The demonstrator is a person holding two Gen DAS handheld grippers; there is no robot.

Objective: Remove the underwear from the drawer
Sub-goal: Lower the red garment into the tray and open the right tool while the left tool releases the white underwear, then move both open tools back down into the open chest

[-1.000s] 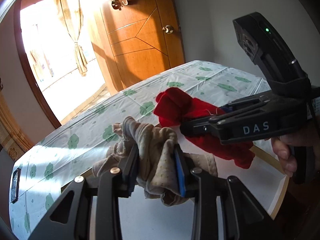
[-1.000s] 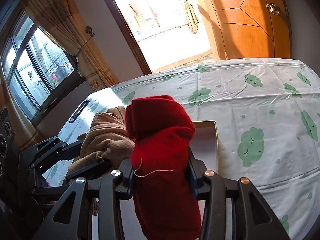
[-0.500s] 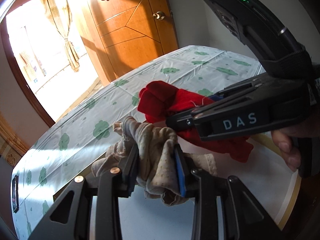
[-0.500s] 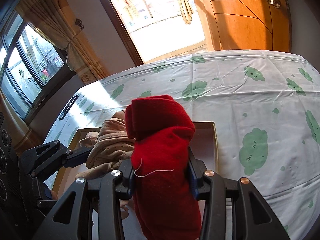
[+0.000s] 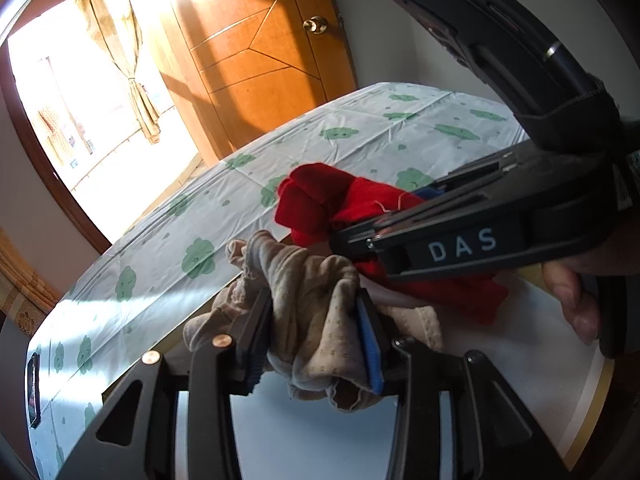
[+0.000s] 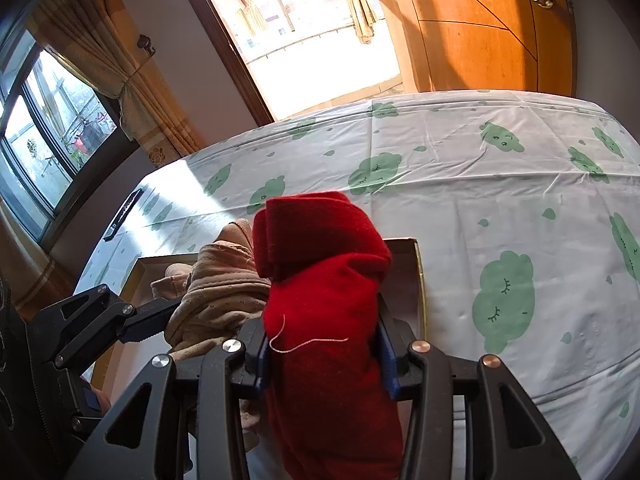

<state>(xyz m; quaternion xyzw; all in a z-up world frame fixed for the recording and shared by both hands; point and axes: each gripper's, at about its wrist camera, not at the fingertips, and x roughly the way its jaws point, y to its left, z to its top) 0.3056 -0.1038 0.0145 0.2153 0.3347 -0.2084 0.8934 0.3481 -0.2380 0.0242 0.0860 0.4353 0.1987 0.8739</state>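
**Two garments held over the drawer**

Here we have the drawer (image 6: 418, 280) as our landmark: a shallow box with a white floor and pale wooden walls, standing on a bed sheet (image 6: 500, 184) printed with green clouds.

Our left gripper (image 5: 316, 340) hangs over the drawer with the beige underwear (image 5: 312, 300) bunched between its fingers (image 5: 370, 352). Its jaws are opening, yet the cloth is still wedged between the pads, filling the gap from side to side. A loose fold droops below the pads toward the drawer's floor, and another trails off to the left of them.

Our right gripper (image 6: 324, 356) is over the drawer too, on the side nearer its right wall, pinching the red underwear (image 6: 324, 280). The pads press into the cloth on both sides; a thick roll of it stands up beyond the fingertips and the rest hangs down below them (a pale thread lies loose across the front).

Seen from the left wrist, the red piece sits just behind the beige one, the two touching or nearly so. A hand (image 5: 576, 300) wraps the right gripper's grip at the drawer's near edge.

Beyond the drawer, across the sheet, stands a wooden door (image 6: 492, 28); a dark phone (image 6: 122, 216) lies on the sheet well to the drawer's left.
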